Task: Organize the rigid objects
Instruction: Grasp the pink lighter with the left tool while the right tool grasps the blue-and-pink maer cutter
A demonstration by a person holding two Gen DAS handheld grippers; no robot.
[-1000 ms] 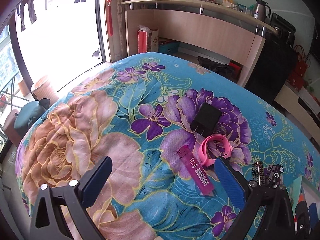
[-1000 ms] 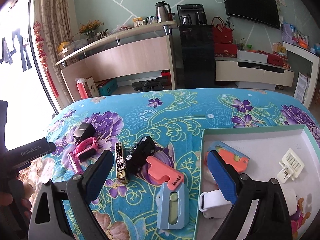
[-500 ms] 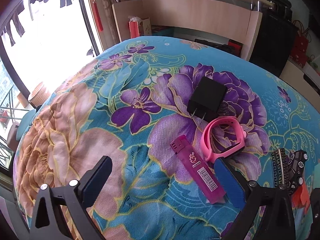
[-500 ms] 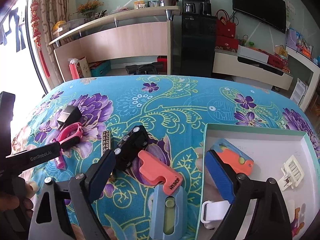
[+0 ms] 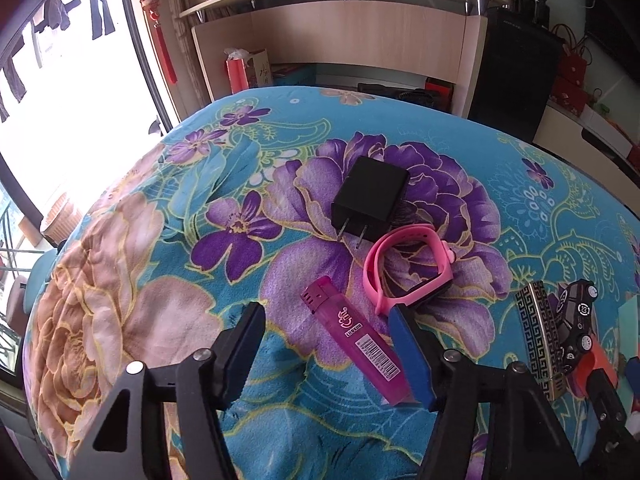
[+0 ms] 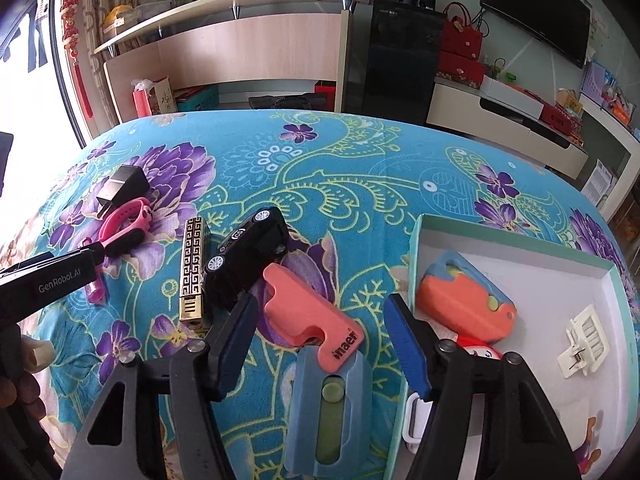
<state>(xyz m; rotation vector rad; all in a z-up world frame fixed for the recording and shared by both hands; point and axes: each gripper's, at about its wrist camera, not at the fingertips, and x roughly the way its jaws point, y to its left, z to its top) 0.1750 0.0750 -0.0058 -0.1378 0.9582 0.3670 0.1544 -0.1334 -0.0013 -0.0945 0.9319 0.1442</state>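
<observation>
Left tool [image 5: 326,312] lowered over the flowered desk [image 5: 160,208], jaws apart and closing, with the pink lighter [image 5: 354,340] lying between them; right pad just beside the lighter's barcode end, contact not clear, left pad well apart from it. Lighter's long axis diagonal, cap end toward upper left, base partly hidden by the right pad. Black charger [image 5: 370,196] flat, prongs pointing toward the camera; pink watch band [image 5: 408,268] just beside the prongs, lower edge cut off by the pad. Gold patterned bar [image 5: 540,336] and black toy car [image 5: 576,320] cramped at the right edge, hard to make out. Right wrist view alone shows the tray [image 6: 520,240] with an orange-and-blue cutter, a white clip and a half-hidden red-and-white item. Right tool [image 6: 320,308] jaws apart and closing, astride an orange cutter [image 6: 312,316] and blue cutter [image 6: 332,404] on the desk, pads short of both. Orange cutter diagonal, overlapping the blue one's upper end.
</observation>
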